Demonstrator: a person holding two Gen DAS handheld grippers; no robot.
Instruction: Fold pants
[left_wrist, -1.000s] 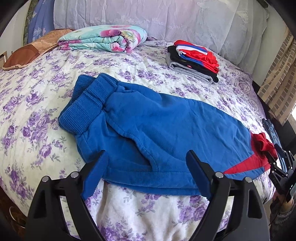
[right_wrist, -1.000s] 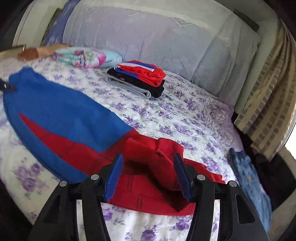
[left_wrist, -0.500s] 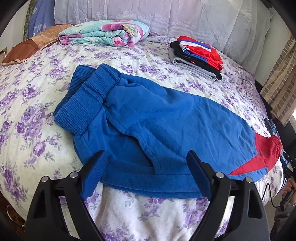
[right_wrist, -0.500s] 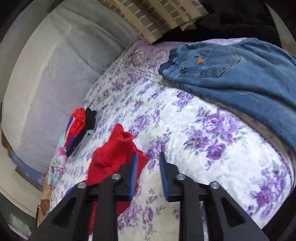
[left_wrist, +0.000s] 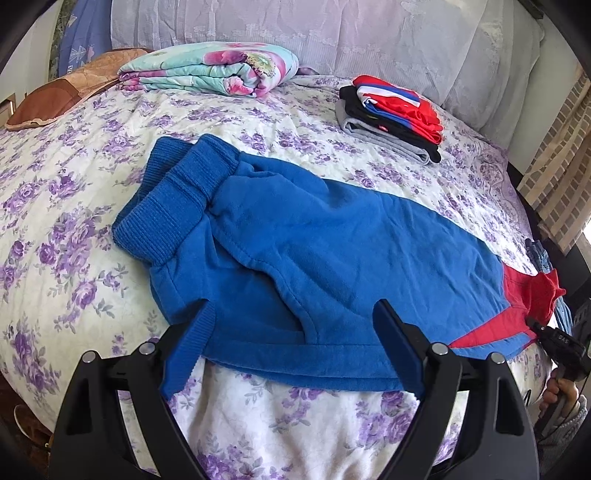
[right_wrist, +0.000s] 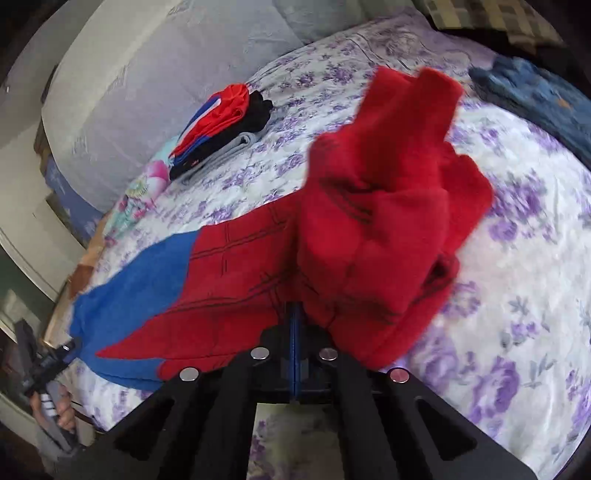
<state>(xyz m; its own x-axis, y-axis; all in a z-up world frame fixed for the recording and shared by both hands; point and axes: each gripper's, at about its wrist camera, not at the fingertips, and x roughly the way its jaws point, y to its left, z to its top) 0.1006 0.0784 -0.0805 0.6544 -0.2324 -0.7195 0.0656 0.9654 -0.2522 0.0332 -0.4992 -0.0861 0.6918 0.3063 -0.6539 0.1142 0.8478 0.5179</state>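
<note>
pants: blue fleece pants (left_wrist: 314, 236) with red leg ends, flat on floral bed (left_wrist: 66, 192)
left hand-held gripper (left_wrist: 295, 343): spread wide, straddling near hem
right hand-held gripper (right_wrist: 295, 317): just snapped together, pinching red leg end

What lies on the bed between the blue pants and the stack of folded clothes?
Only bare flowered bedspread separates the blue pants from the stack of folded clothes; the left wrist view shows this best.
</note>
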